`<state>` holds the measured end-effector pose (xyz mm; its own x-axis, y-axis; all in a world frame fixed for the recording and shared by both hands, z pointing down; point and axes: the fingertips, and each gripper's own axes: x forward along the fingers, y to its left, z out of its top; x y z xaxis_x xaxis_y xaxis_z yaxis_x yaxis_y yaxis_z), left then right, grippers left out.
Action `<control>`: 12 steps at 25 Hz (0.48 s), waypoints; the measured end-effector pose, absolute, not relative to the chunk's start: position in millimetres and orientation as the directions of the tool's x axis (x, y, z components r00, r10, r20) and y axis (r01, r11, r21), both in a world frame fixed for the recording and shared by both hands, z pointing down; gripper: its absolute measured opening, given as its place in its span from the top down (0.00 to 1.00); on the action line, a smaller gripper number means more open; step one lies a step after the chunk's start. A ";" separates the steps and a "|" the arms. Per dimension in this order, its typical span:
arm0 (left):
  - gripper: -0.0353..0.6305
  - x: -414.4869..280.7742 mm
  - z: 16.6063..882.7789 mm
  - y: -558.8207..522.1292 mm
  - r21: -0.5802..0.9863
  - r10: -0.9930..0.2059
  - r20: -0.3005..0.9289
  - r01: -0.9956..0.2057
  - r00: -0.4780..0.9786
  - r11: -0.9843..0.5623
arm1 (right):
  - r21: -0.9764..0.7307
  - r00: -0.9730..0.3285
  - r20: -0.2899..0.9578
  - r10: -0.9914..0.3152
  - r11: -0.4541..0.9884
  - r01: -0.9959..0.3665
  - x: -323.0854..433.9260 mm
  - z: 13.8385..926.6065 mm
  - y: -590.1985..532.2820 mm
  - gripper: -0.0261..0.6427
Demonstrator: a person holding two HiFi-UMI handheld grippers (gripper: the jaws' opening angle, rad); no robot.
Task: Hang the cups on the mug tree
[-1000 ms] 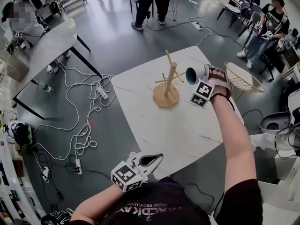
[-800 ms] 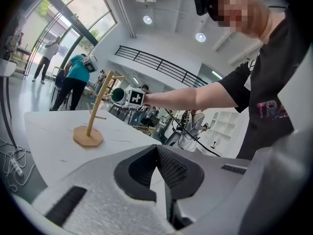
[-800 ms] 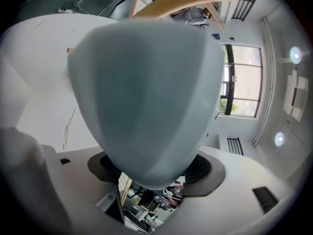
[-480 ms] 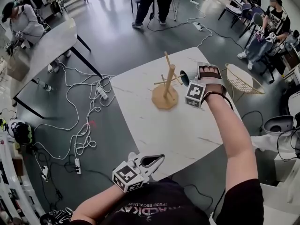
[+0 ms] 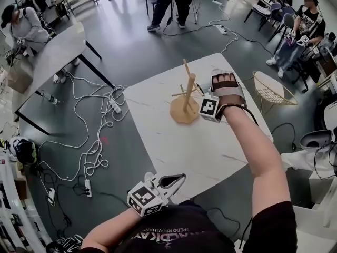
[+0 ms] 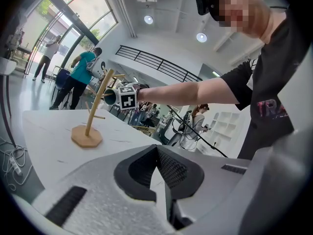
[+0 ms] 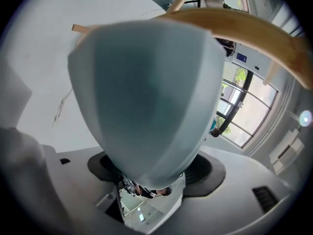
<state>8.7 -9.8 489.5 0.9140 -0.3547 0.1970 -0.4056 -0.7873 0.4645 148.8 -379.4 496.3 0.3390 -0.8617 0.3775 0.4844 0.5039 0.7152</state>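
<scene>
The wooden mug tree (image 5: pixel 186 91) stands on its round base (image 5: pixel 183 113) at the far part of the white table (image 5: pixel 210 146). My right gripper (image 5: pixel 205 91) is right beside the tree's right-hand pegs, shut on a pale blue-grey cup. In the head view the gripper and its marker cube (image 5: pixel 209 108) hide the cup. The cup (image 7: pixel 146 97) fills the right gripper view, with a wooden peg (image 7: pixel 244 28) just above its rim. From the left gripper view the cup (image 6: pixel 110 97) touches the mug tree (image 6: pixel 93 111). My left gripper (image 5: pixel 176 178) is shut and empty at the table's near edge.
A wire basket (image 5: pixel 271 90) sits off the table's right side. Cables and power strips (image 5: pixel 100 136) lie on the floor at the left, beside a grey table (image 5: pixel 52 51). People stand and sit at the back and right.
My right gripper has carried the cup leftward, from clear of the tree to right against its pegs. The left gripper has stayed in place.
</scene>
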 end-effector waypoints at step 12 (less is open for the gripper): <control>0.96 3.9 491.1 -11.8 0.474 -0.351 0.184 -0.396 0.918 -0.786 | 0.627 0.438 0.338 -0.833 0.547 0.555 136.6 495.1 -367.7 0.46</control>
<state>3.9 -11.8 491.1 0.9180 -0.3513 0.1842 -0.3961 -0.7863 0.4743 136.6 -367.7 495.1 0.4381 -0.8328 0.3383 0.5548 0.5467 0.6272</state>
